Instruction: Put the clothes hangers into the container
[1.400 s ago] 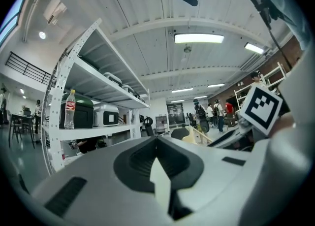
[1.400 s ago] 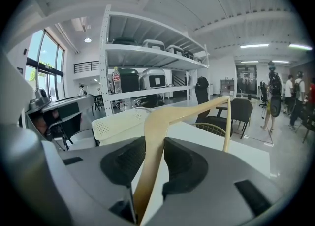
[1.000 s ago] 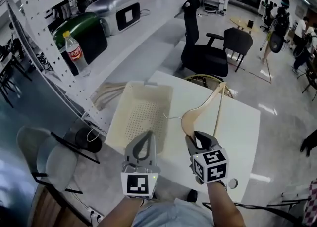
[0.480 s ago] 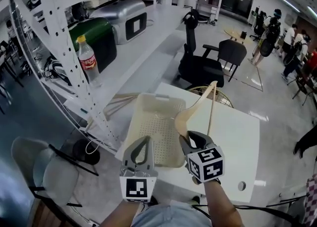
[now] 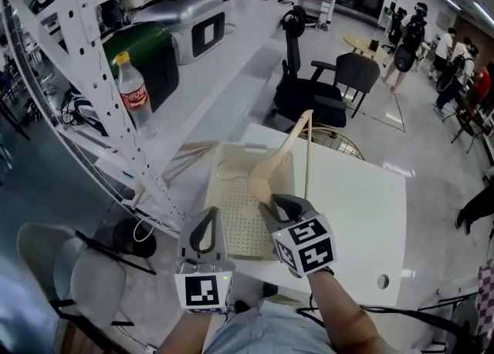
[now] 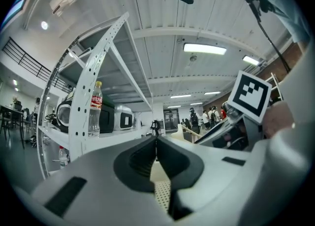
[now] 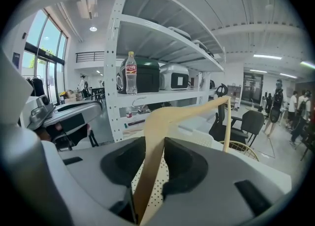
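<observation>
My right gripper (image 5: 279,206) is shut on one arm of a pale wooden clothes hanger (image 5: 280,161). The hanger rises tilted above the right half of the cream perforated container (image 5: 230,210) on the white table (image 5: 355,202). In the right gripper view the hanger (image 7: 183,113) runs up from between the jaws, and its arm fills the gap. My left gripper (image 5: 207,220) hovers at the container's near left corner. Its jaws meet with nothing between them (image 6: 156,147). More wooden hangers (image 5: 184,153) lie left of the container on the rack's low shelf.
A white perforated rack upright (image 5: 99,75) stands close on the left, with a cola bottle (image 5: 133,86) and appliances on its shelf. Black office chairs (image 5: 312,90) and a gold wire frame (image 5: 338,144) stand beyond the table. People stand far right.
My right gripper has carried the hanger leftward, from over the bare table to above the container. The left gripper has stayed shut near the container's front edge.
</observation>
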The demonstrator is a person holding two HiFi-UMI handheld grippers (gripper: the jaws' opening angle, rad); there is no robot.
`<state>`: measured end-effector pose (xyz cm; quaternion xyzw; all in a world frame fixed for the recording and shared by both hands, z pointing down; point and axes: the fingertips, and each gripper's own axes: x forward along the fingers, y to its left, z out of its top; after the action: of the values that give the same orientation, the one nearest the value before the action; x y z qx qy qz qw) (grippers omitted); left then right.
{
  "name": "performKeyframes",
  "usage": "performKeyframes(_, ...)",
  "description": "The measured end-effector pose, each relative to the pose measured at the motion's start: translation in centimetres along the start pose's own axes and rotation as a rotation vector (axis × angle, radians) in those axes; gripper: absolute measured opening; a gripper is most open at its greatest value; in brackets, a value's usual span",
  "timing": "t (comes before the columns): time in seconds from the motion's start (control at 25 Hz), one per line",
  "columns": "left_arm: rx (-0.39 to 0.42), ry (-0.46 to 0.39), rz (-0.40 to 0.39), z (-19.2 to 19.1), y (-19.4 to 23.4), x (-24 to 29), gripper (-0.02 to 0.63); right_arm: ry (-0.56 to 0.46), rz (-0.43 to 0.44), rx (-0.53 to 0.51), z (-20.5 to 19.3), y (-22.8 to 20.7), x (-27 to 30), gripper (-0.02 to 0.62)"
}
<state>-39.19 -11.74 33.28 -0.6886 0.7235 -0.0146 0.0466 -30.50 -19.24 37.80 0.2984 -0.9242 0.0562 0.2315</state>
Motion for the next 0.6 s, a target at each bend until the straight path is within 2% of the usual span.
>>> performKeyframes(0.12,0.034,-0.008,0.015,-0.1,1.1,0.4,0.012,-0.003,0.02,-0.004,0.5,0.3,1.0,0.124)
performKeyframes(0.6,0.064,0.024,0.09,-0.5,4.8,2.7,0.012,0.007,0.113,0.006,1.3,1.0,6.9,0.125)
